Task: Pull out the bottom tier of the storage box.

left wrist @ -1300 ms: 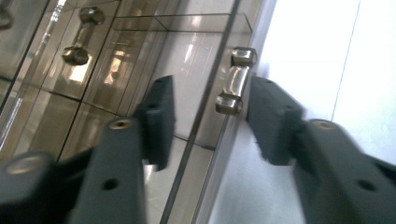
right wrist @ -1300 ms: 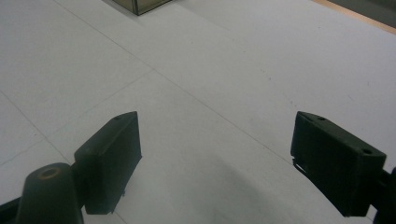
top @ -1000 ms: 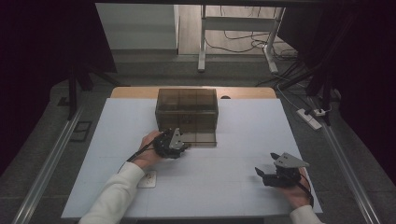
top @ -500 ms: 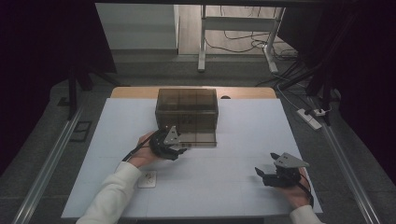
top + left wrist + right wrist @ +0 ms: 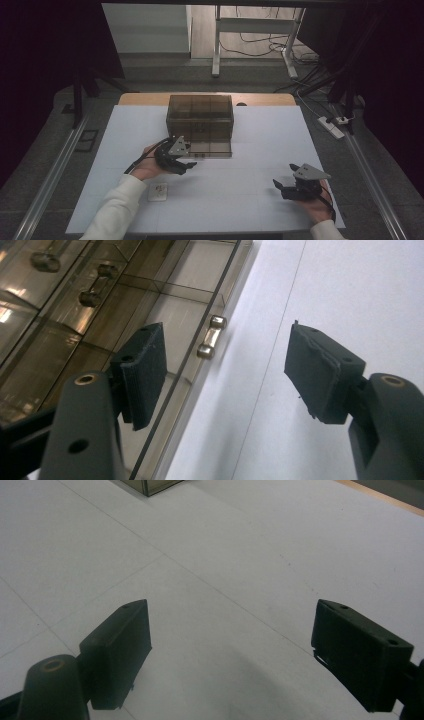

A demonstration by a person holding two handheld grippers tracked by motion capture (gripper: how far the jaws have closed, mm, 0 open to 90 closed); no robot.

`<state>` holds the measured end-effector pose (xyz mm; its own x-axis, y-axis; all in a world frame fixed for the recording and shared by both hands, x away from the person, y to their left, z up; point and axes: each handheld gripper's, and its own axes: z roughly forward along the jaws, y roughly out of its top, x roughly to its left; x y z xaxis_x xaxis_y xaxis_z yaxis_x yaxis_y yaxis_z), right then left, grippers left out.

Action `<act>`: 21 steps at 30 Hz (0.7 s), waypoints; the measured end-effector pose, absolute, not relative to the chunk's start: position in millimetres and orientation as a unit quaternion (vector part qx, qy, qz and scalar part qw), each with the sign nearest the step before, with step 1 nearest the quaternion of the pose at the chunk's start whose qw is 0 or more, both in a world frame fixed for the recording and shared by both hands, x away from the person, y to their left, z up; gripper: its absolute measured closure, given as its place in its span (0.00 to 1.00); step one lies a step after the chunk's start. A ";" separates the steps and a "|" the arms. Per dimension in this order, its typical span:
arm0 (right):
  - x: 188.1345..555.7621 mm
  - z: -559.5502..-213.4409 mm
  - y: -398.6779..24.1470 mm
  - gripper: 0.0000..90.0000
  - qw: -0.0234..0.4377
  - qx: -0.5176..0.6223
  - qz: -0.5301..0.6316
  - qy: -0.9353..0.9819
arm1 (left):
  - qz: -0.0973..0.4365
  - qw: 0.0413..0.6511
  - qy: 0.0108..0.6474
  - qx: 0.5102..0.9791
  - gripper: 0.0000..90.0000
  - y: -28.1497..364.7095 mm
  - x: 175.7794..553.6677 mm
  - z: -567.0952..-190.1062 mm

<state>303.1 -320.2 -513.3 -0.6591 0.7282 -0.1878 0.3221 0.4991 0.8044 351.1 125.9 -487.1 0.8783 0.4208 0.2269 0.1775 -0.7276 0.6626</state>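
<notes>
Your left gripper point(image 5: 187, 165) sits at the pulled-out bottom drawer point(image 5: 212, 147) of the smoky clear plastic cabinet point(image 5: 200, 117), mid-table. Its jaws have just been opening and hold nothing; the small metal bar handle point(image 5: 211, 336) is just ahead, untouched. Back straight off so the pads point(image 5: 147, 367) clear that thin drawer front. Right gripper point(image 5: 281, 188) is released too, over bare white matte table point(image 5: 260, 150).
</notes>
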 end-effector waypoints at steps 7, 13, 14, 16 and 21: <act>303.0 -513.2 -320.1 0.17 0.264 0.316 0.388 0.825 | 0.181 0.338 0.165 0.909 0.36 133.2 347.3 -480.5; 303.0 -513.3 -319.9 0.17 0.262 0.316 0.387 0.825 | 0.170 0.328 0.157 0.916 0.34 133.4 345.3 -482.1; 303.2 -513.4 -319.9 0.17 0.262 0.316 0.387 0.826 | 0.169 0.328 0.157 0.916 0.34 134.7 344.7 -481.5; 303.2 -513.4 -319.8 0.17 0.262 0.316 0.386 0.826 | 0.168 0.330 0.159 0.915 0.34 137.1 343.3 -480.4; 303.1 -513.3 -319.9 0.17 0.262 0.316 0.388 0.826 | 0.163 0.336 0.169 0.912 0.33 141.9 338.0 -478.7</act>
